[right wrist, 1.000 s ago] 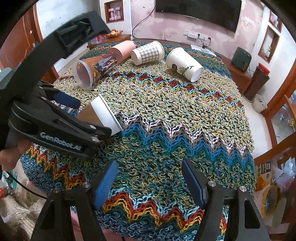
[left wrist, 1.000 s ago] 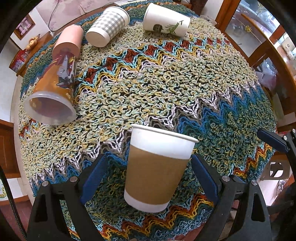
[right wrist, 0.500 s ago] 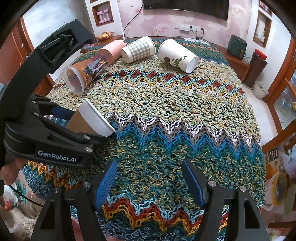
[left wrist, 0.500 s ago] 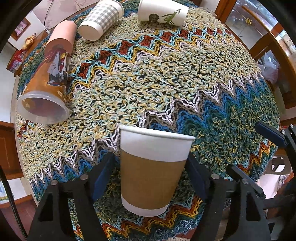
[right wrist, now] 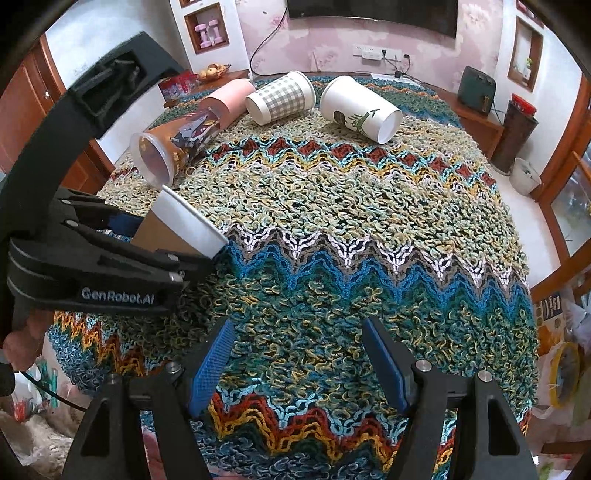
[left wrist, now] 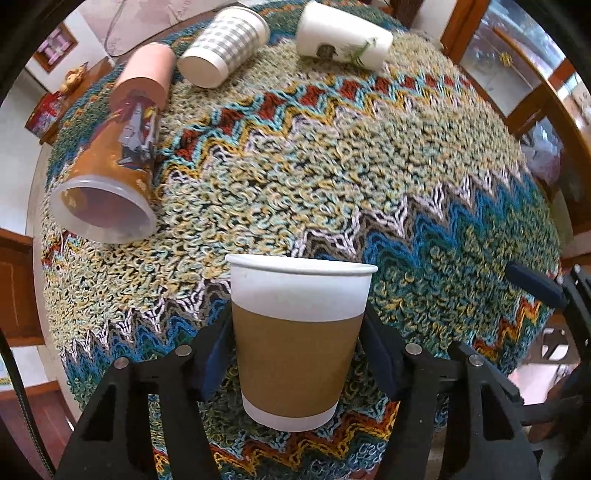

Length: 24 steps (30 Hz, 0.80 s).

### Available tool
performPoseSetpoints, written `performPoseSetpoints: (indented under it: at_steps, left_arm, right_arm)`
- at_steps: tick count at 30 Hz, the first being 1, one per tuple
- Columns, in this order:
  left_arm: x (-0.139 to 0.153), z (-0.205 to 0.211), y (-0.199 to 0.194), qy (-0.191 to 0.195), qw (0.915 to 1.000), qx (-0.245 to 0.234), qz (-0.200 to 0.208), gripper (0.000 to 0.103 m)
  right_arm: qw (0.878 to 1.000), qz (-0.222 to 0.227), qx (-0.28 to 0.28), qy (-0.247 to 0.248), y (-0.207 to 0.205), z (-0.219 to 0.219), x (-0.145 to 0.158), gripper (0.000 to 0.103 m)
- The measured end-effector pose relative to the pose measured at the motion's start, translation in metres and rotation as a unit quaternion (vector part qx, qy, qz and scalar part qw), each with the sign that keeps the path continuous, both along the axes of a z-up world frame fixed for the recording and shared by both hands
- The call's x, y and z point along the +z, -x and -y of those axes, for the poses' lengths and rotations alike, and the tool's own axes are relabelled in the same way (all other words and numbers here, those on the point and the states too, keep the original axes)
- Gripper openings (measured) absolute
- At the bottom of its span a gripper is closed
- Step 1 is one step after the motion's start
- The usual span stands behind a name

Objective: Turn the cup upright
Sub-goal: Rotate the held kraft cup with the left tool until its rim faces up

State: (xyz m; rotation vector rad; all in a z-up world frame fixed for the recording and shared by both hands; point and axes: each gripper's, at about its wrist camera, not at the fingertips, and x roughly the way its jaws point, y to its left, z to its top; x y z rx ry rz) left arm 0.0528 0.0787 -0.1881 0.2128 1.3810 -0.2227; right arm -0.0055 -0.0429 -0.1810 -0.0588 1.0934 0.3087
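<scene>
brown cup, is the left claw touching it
Touching. In the left wrist view both blue pads of the left claw press flat against the sides of the brown cup, with no gap on either side.

Pink floral-papered wall (right wrist: pixel 325 40) at the far side, with a dark television (right wrist: pixel 369 14) mounted high and a white socket strip (right wrist: pixel 369 54) below it. White niche (right wrist: pixel 207 33) to the left holding pink dumbbells (right wrist: pixel 207 32). Low wooden sideboard (right wrist: pixel 476 118) along the wall, carrying a fruit basket (right wrist: pixel 214 69) and a dark green box (right wrist: pixel 479 89). Red-brown wooden door (right wrist: pixel 22 118) at left; wood-framed glass doors (right wrist: pixel 576 206) at right. Pale floor (right wrist: pixel 511 201) with a white bucket (right wrist: pixel 524 177) beside a tall dark bin (right wrist: pixel 517 129). Round table under a looped zigzag cloth (right wrist: pixel 369 221) in even daylight.
</scene>
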Motion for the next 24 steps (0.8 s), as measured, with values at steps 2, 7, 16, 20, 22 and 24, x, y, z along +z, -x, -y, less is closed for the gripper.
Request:
performPoseSetpoints:
  at_steps: [2, 7, 16, 20, 22, 24]
  left_arm:
    - [0.005, -0.006, 0.001, 0.009, 0.9999, 0.012, 0.007, 0.067]
    - [0.014, -0.016, 0.0, 0.027, 0.999, 0.03, 0.021, 0.067]
    - [0.024, -0.035, -0.005, 0.098, 0.9866, 0.087, 0.097, 0.067]
    - [0.018, -0.036, 0.0, 0.116, 0.9749, 0.1, 0.162, 0.066]
    - [0.02, -0.033, 0.006, 0.123, 0.9655, 0.101, 0.206, 0.066]
    - [0.019, -0.03, 0.011, 0.117, 0.9611, 0.096, 0.231, 0.066]
  right_arm:
    - [1.0, 0.0, -0.001, 0.0, 0.0, 0.0, 0.001, 0.073]
    - [1.0, 0.004, -0.005, -0.003, 0.003, 0.001, 0.004, 0.073]
    - [1.0, 0.012, -0.018, -0.01, 0.002, 0.006, 0.009, 0.073]
    - [0.999, 0.019, -0.026, -0.009, 0.002, 0.009, 0.011, 0.073]
    - [0.999, 0.02, -0.028, -0.008, 0.002, 0.01, 0.011, 0.073]
    - [0.999, 0.021, -0.031, -0.01, 0.003, 0.011, 0.01, 0.073]
